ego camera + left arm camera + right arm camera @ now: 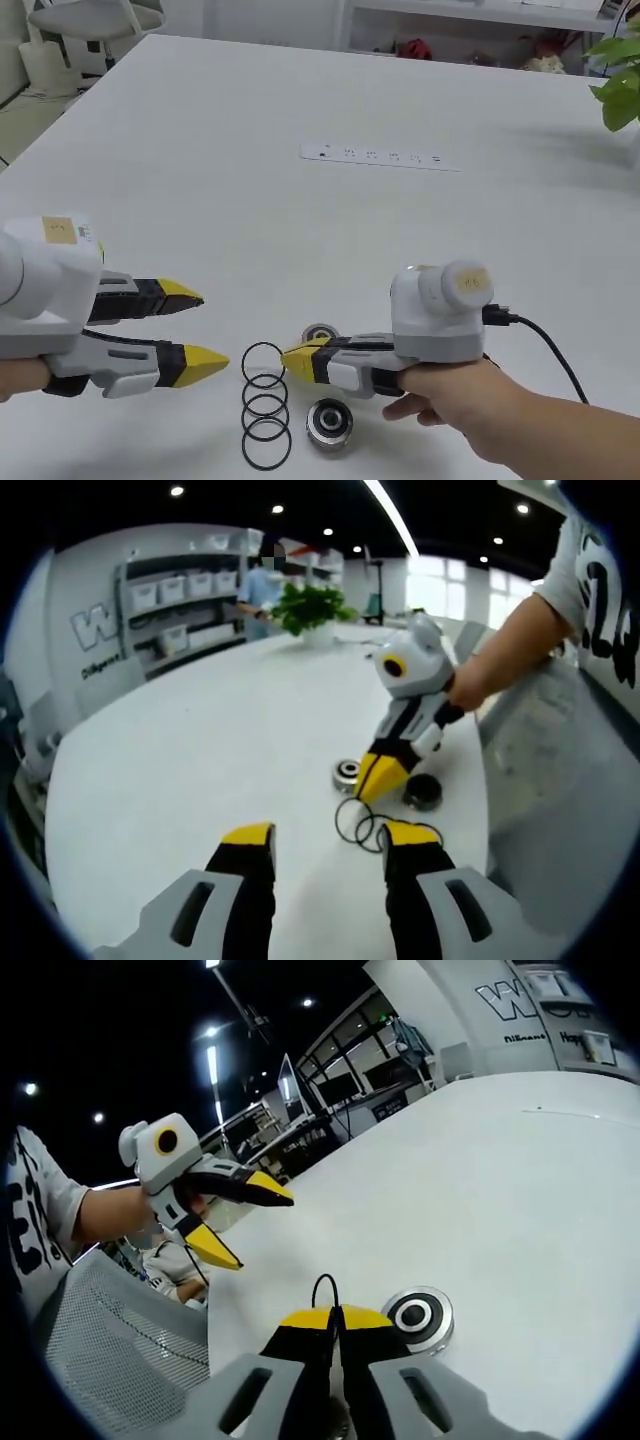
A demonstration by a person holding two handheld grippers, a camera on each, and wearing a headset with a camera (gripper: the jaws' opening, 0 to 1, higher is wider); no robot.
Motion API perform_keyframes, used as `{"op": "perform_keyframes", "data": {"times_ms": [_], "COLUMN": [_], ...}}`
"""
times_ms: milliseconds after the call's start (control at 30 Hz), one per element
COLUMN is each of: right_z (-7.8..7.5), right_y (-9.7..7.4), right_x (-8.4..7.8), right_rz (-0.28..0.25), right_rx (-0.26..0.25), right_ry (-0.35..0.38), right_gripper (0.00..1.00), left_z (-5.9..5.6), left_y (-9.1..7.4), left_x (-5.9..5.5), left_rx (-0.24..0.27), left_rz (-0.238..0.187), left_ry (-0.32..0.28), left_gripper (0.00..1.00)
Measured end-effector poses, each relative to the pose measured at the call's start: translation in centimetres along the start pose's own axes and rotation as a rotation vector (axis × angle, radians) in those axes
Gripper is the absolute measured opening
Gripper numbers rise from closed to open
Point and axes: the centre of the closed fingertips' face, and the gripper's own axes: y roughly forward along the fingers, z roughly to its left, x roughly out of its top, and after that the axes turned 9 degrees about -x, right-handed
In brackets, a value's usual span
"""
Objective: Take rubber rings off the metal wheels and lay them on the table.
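Several black rubber rings (265, 410) lie in a short column on the white table (300, 230). My right gripper (290, 357) is shut, and its yellow tips pinch the edge of the topmost ring (325, 1288). One metal wheel (320, 334) sits just behind those tips, and a second wheel (329, 422) lies nearer me, beside the rings. My left gripper (212, 328) hovers open to the left of the rings with nothing between its fingers. In the left gripper view the rings (362, 825) lie by its right jaw, with both wheels (347, 773) (422, 792) beyond.
A white power strip (380, 156) lies flat at mid-table. A green plant (620, 85) stands at the far right edge. A black cable (548, 348) trails from the right gripper. A chair (95, 18) stands past the table's far left corner.
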Motion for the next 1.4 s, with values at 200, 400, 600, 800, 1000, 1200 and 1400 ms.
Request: {"op": "perform_keyframes", "data": {"times_ms": [200,400,600,800,1000,1200,1400], "right_z": [0.0,0.0,-0.1,0.2,0.4,0.6,0.7], "right_y": [0.1,0.0,-0.1,-0.4,-1.1,-2.0,-2.8], "right_x": [-0.1,-0.1,0.1,0.4,0.9,1.8,2.4], "right_rz": [0.003,0.002,-0.002,-0.010,-0.020,-0.042,-0.057], "right_rx": [-0.008,-0.016,-0.020,-0.015,-0.011,-0.013,-0.015], "right_ry": [-0.019,-0.036,-0.048,-0.055,-0.072,-0.082,-0.093], "right_gripper": [0.00,0.03,0.04,0.06,0.08,0.11,0.14], "left_z": [-0.1,-0.1,-0.1,-0.2,-0.4,-0.7,-0.9], "left_y": [-0.1,-0.1,0.0,0.0,0.1,0.1,-0.1], "left_x": [-0.1,-0.1,-0.2,-0.1,0.1,0.6,0.9], "left_rx": [0.000,-0.001,-0.001,-0.007,-0.010,-0.015,-0.012], "left_rz": [0.003,0.004,0.009,0.010,0.008,0.004,-0.004], "left_ry": [0.000,-0.001,-0.001,0.000,0.004,0.012,0.014], "left_gripper": [0.44,0.43,0.43,0.43,0.43,0.43,0.44]}}
